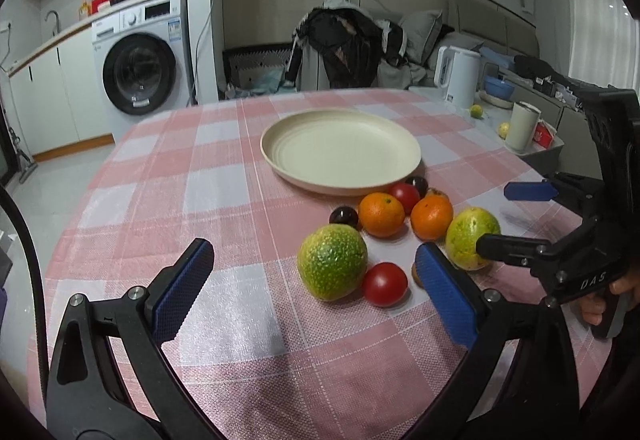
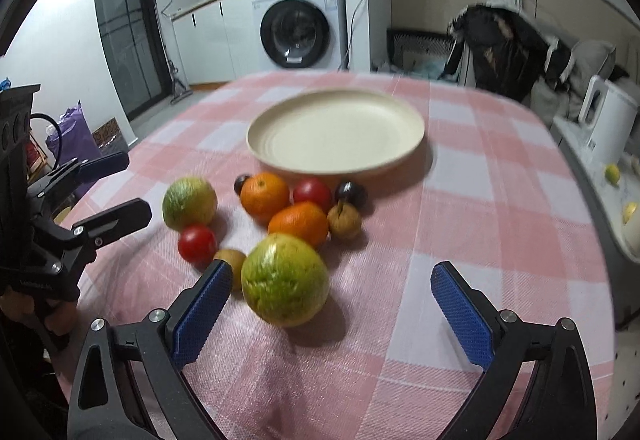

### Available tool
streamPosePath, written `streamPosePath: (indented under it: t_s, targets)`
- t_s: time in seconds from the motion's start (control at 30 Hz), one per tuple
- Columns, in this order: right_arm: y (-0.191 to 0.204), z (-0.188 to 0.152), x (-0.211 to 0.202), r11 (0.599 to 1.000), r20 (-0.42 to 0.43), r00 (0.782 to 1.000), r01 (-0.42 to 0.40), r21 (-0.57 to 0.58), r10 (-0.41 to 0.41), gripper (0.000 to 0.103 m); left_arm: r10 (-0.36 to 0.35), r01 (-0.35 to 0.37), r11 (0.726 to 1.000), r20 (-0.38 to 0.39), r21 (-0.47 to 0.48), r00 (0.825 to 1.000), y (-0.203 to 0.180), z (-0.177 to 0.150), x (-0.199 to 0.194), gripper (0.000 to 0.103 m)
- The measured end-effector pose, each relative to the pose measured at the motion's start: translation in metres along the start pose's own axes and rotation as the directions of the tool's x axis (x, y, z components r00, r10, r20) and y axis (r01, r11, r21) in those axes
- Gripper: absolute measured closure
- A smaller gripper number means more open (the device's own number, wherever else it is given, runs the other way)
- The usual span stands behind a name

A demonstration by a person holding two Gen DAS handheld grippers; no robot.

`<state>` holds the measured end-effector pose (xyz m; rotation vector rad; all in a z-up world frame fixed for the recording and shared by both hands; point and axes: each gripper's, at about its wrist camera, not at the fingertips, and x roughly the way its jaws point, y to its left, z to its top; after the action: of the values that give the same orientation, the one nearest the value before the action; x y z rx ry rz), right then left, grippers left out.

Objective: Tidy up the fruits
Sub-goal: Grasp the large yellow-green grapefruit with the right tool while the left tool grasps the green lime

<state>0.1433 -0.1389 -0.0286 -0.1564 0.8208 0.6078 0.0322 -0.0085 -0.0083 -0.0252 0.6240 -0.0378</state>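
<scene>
1. So nothing's on the plate (image 2: 336, 136) yet. All the fruit sits in a loose bunch on the desk (image 2: 480, 224), on the near side of the plate, between it and both grippers.
2. The bit that matters: the big green fruit (image 2: 285, 280) lies just ahead of the right gripper (image 2: 334, 310), a little toward its left jaw and not quite between the pads. It's round, so no long axis to line up with.
3. Right gripper's jaws are spread wide and holding nothing. It comes in low over the desk, pointing toward the plate.
4. The left gripper (image 1: 316, 286) is spread wide too, also empty. The other green fruit (image 1: 332, 266) and a red tomato (image 1: 385, 283) sit just ahead of its jaws, about in line with the gap.
5. My guess is the right one is nearer to a grab: a small nudge forward and left should put the fruit between the pads.
6. The small brown fruit (image 2: 232, 264) sits right by the left jaw tip, so it might get bumped.
</scene>
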Motion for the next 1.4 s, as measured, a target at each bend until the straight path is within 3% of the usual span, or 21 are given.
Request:
streamPosePath:
  t_s: [0.3,0.67,0.8,1.07,1.4]
  targets:
    - [0.005,-0.003,0.012,0.995,-0.083,0.992,-0.096,0.018,0.097,0.028,-0.024,0.021,0.999,-0.089,-0.035,0.996,0.009,0.001,0.031,0.005]
    - [0.014,-0.005,0.015,0.989,-0.103,0.983,-0.150,0.012,0.151,0.053,-0.114,0.103,0.992,-0.167,-0.072,0.979,0.010,0.002,0.057,0.043]
    - [0.015,-0.006,0.014,0.988,-0.099,0.983,-0.154,0.011,0.154,0.054,-0.138,0.127,0.989,-0.167,-0.074,0.976,0.010,0.002,0.060,0.059]
    - [0.014,-0.006,0.009,0.991,-0.067,0.989,-0.134,0.007,0.134,0.055,-0.150,0.141,0.988,-0.161,-0.067,0.976,0.007,0.002,0.057,0.059]
    - [0.008,0.004,-0.010,0.991,0.048,0.990,-0.131,0.019,0.130,0.055,-0.130,0.127,0.991,-0.071,-0.048,0.989,0.003,0.005,0.031,0.059]
